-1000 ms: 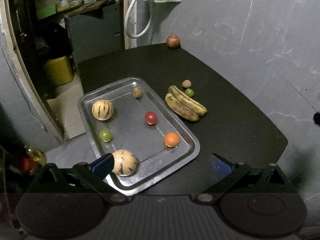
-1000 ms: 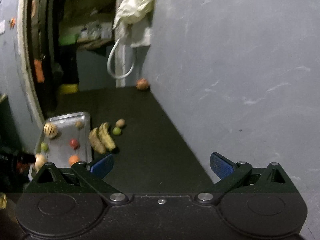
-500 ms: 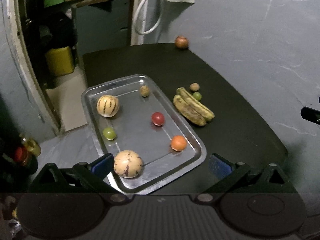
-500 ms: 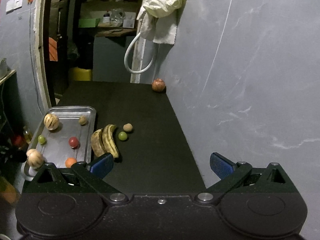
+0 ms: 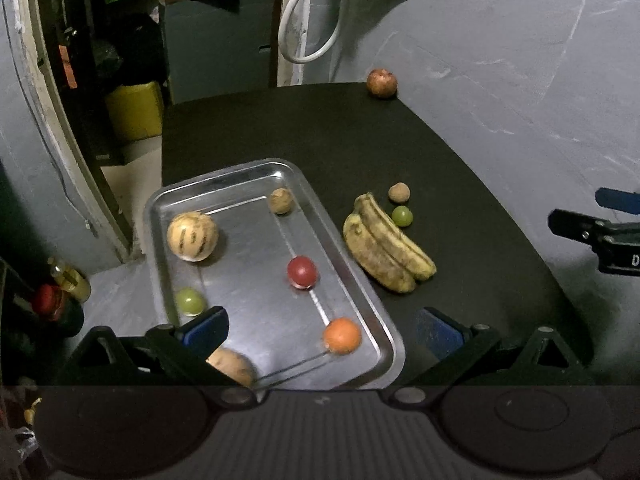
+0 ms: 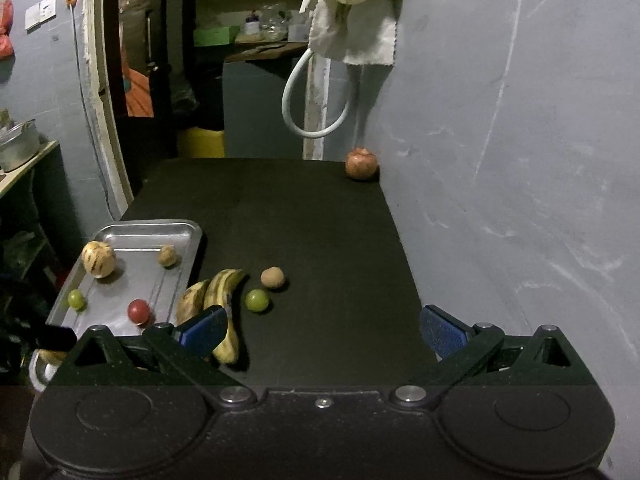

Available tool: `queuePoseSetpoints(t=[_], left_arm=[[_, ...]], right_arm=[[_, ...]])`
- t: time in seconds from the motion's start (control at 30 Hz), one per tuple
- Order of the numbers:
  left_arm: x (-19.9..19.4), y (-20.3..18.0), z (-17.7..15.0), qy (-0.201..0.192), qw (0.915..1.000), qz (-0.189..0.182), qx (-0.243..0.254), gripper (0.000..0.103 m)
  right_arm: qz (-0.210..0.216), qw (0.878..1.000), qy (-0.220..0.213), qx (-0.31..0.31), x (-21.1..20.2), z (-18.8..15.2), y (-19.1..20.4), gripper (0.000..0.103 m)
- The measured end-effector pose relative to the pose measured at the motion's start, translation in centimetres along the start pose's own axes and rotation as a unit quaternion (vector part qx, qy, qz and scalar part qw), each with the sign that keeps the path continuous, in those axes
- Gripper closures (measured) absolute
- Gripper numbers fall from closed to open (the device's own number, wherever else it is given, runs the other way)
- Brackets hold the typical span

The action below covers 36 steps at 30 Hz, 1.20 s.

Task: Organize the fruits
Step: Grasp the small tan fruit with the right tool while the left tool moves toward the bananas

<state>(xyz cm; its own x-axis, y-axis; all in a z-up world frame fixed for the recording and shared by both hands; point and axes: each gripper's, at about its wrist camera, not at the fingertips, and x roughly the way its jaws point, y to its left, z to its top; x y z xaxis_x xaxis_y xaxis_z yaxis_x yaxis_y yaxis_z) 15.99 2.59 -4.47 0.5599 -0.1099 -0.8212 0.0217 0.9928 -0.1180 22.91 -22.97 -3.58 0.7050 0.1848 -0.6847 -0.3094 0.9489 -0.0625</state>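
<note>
dim indoor light | glare on metal tray (image 5: 362,280) | fisheye bending, dark corners | near fruit blurred

a tray (image 5: 352,280) sits at the left edge of the tabletop (image 5: 460,184), holding six loose fruits. just right of the tray lie two bananas (image 5: 386,250) side by side, with two small fruits (image 5: 400,204) just beyond them. a pomegranate (image 5: 382,83) rests at the far right corner, against the wall (image 5: 520,60).
</note>
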Motion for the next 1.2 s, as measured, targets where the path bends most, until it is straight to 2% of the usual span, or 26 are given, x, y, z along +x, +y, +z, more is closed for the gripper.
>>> queuePoseSetpoints(t=[0.13, 0.53, 0.8, 1.03, 1.2], left_arm=[[1.9, -1.4, 0.9, 0.008, 0.9997, 0.020, -0.009, 0.001], [5.3, -3.5, 1.6, 0.021, 0.9994, 0.022, -0.015, 0.001], [6.8, -4.8, 2.0, 0.018, 0.9996, 0.016, -0.013, 0.001], [7.8, -5.2, 2.7, 0.012, 0.9996, 0.025, -0.010, 0.002], [8.3, -5.4, 3.0, 0.013, 0.9996, 0.026, -0.006, 0.004]], right_arm=[[0.021, 1.000, 0.008, 0.000, 2.9, 0.8, -1.0, 0.001], [0.069, 0.997, 0.040, 0.015, 10.0, 2.1, -2.6, 0.002], [0.106, 0.992, 0.060, 0.027, 13.2, 2.8, -3.1, 0.011], [0.126, 0.989, 0.068, 0.027, 15.1, 3.4, -2.7, 0.018], [0.136, 0.988, 0.075, 0.020, 16.2, 3.6, -2.6, 0.026]])
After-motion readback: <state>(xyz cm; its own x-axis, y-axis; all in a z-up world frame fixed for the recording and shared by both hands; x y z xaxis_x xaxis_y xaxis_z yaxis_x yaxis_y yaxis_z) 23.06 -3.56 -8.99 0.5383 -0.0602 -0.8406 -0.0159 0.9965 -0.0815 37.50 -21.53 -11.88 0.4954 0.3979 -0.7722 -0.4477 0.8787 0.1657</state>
